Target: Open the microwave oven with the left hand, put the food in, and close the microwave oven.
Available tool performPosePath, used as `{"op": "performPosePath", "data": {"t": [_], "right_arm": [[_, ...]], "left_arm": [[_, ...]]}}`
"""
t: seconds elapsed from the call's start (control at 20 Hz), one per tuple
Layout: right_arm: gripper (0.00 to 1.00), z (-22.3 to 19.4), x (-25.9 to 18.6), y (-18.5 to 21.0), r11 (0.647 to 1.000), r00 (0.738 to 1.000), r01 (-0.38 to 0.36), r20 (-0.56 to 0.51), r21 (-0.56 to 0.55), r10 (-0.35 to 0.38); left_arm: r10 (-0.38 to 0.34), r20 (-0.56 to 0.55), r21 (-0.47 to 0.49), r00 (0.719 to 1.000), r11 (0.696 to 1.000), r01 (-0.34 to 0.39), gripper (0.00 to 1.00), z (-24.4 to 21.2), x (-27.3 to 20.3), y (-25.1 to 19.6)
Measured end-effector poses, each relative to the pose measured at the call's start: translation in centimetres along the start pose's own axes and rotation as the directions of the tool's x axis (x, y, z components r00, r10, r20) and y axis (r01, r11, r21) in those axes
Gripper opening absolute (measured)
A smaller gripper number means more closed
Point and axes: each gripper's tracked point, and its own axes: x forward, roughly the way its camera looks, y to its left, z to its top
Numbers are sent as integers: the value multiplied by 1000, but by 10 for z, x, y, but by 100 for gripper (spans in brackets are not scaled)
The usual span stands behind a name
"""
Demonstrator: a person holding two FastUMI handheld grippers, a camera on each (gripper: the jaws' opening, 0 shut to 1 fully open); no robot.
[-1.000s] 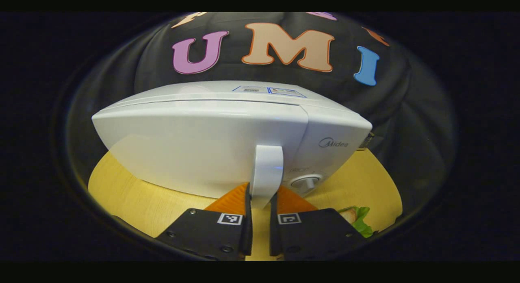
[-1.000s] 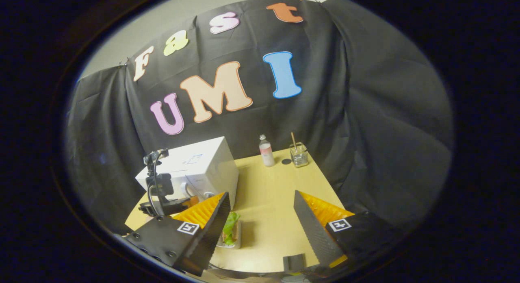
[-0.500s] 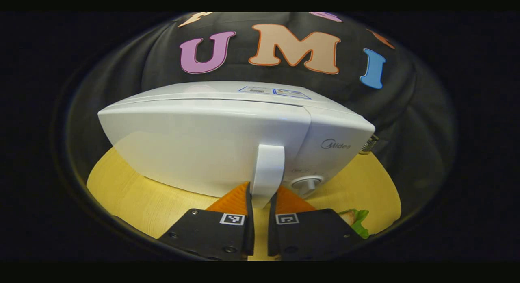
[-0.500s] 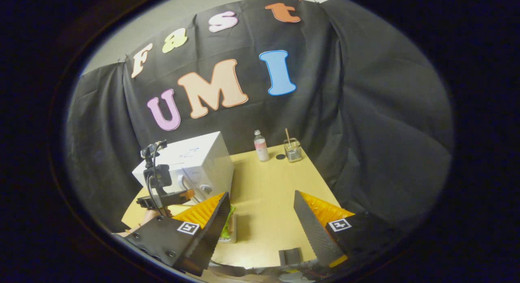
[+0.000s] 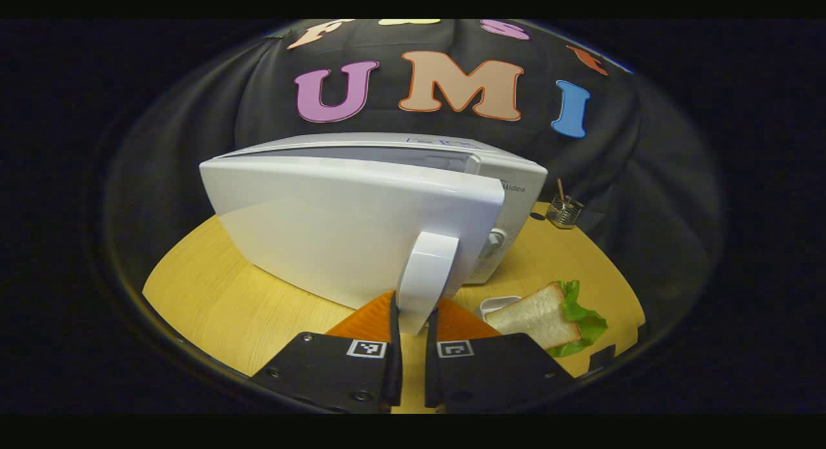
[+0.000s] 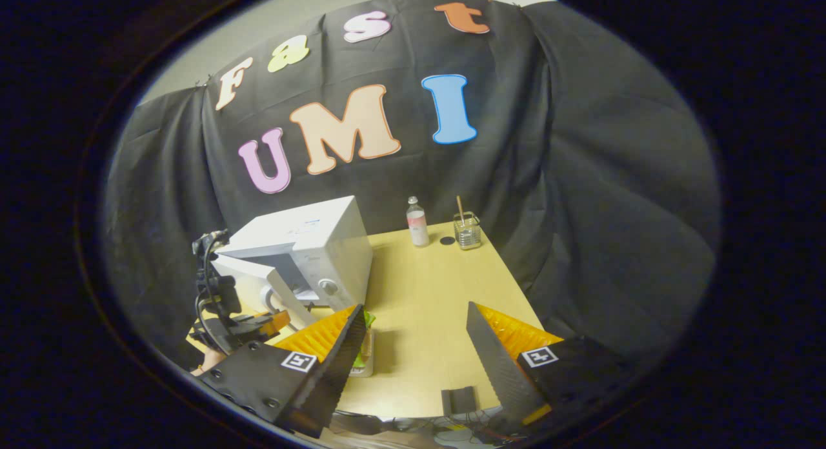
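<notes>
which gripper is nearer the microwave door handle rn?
Left. The left gripper has its fingers closed on the door handle, with the door partly open. The right gripper hangs open over the table, off to the handle's right.

White microwave (image 5: 510, 197) door (image 5: 348, 223) ajar, sandwich (image 5: 548, 313) on table

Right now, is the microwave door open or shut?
Partly open. The door has swung off the microwave, a gap showing along its top edge, with the left gripper shut on its handle.
</notes>
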Motion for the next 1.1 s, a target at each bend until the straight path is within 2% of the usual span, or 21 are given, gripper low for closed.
{"op": "performPosePath", "data": {"t": [0.1,0.15,0.2,0.25,0.3,0.35,0.4,0.45,0.5,0.6,0.75,0.8,0.85,0.9,1.05,1.1], "right_arm": [[92,-4,-3,5,1000,1000,-18,-9,-20,18],[92,-4,-6,9,999,1000,-28,-10,-26,28],[92,-6,-8,12,999,999,-40,-11,-28,39],[98,-8,-9,16,998,999,-47,-12,-30,47],[98,-10,-10,18,998,999,-50,-14,-33,50],[98,-13,-10,19,998,999,-50,-17,-36,49],[98,-15,-12,21,998,999,-49,-21,-36,48],[99,-16,-15,24,998,999,-47,-20,-36,46],[99,-16,-17,26,998,999,-44,-18,-34,43],[99,-19,-21,33,999,999,-38,-15,-34,37],[99,-21,-29,42,999,1000,-18,-4,-48,17],[92,-21,-33,47,999,1000,-9,4,-51,10],[92,-22,-36,53,999,1000,-2,10,-50,2],[92,-24,-40,58,999,1000,8,13,-49,-7],[92,-32,-55,79,999,999,32,10,-26,-32],[92,-34,-60,86,999,999,35,10,-14,-35]], "left_arm": [[14,-2,5,1000,1000,-14,18,-8,-16,10],[22,-4,3,1000,1000,-22,12,-13,-23,15],[29,-4,2,1000,1000,-29,16,-16,-29,20],[35,-3,2,999,999,-35,16,-19,-33,24],[41,-1,1,999,999,-41,16,-21,-39,29],[46,-2,-1,999,999,-46,20,-25,-43,33],[49,-5,0,999,999,-49,20,-28,-49,38],[51,-6,-1,999,999,-51,14,-30,-54,42],[54,-8,-4,999,999,-54,19,-33,-59,48],[53,-15,-26,998,998,-53,18,-38,-68,57],[32,-22,-97,999,995,-34,28,-46,-81,73],[21,-24,-115,999,993,-24,29,-48,-86,79],[15,-28,-126,999,992,-18,34,-50,-89,83],[14,-34,-129,999,991,-18,32,-53,-94,90],[16,-51,-134,999,991,-23,48,-60,-109,119],[26,-58,-143,998,989,-34,57,-63,-116,131]]}}
